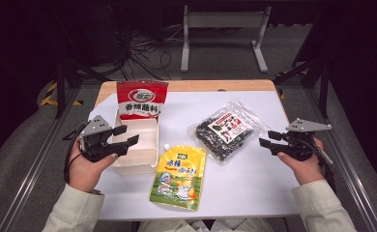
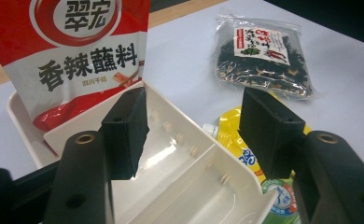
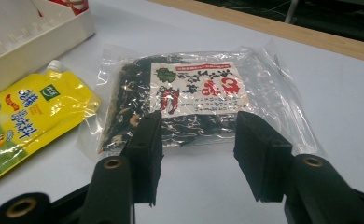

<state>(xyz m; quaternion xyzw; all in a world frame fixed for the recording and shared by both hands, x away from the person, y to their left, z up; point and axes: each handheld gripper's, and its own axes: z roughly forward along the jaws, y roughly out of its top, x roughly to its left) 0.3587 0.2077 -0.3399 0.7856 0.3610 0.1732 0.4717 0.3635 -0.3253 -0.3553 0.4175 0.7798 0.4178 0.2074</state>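
my left gripper [image 1: 126,135] hangs over the left side of the white rectangular plastic tray with dividers [image 1: 145,153], its jaws apart with nothing between them; in the left gripper view [image 2: 194,126] the pads frame the tray's [image 2: 203,186] inner compartments and touch none of it. the red and white seasoning packet with black lettering [image 1: 141,99] stands propped in the far end of that tray, leaning against its back wall, and in the left gripper view it [image 2: 77,51] rises just beyond my left jaw.

my right gripper [image 1: 269,138] sits at the right side of the white table [image 1: 273,193], jaws also spread and empty, pointing towards the clear plastic bag of dark dried seaweed with a red and white label [image 1: 225,129]. in the right gripper view [image 3: 196,140] the bag [image 3: 194,93] lies flat just ahead of the pads, its near edge close to them but not between them, and i see no contact.

the yellow spouted pouch with a green and blue picture [image 1: 180,175] lies flat on the table between the tray and the seaweed bag, just beside the tray's right wall, its spout pointing away from me. in the right gripper view its [image 3: 26,116] spout end lies near the bag's left edge.
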